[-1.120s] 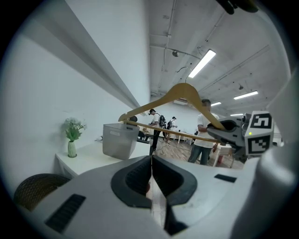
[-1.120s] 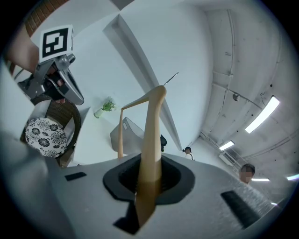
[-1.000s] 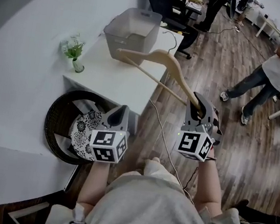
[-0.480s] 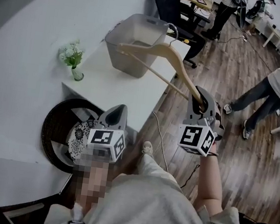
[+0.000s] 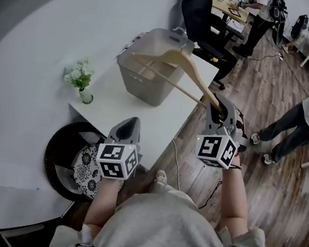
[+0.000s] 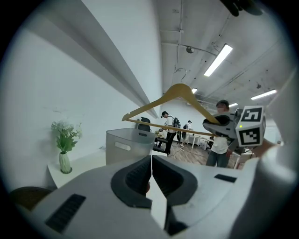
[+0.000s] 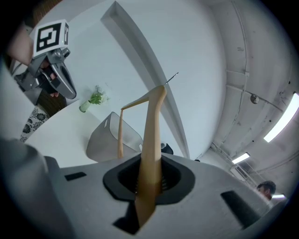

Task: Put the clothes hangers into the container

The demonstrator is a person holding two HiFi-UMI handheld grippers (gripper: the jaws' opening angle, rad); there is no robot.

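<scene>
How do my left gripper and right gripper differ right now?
The left gripper is shut and empty; the right gripper is shut on the wooden hanger's end. The left gripper sits over the table's near edge; the right gripper is off its side, over the floor. Both point toward the container.

Left gripper [image 5: 131, 121] jaws together, empty, right gripper [image 5: 219, 104] outstretched, clamping hanger [image 7: 151, 140] end.

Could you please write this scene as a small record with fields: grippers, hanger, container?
right gripper: shut on one end of the wooden hanger
left gripper: jaws together, empty
hanger place: in the air above the container, not inside yet
container: grey, open, on the white table
also there: vase of flowers on the table
</scene>
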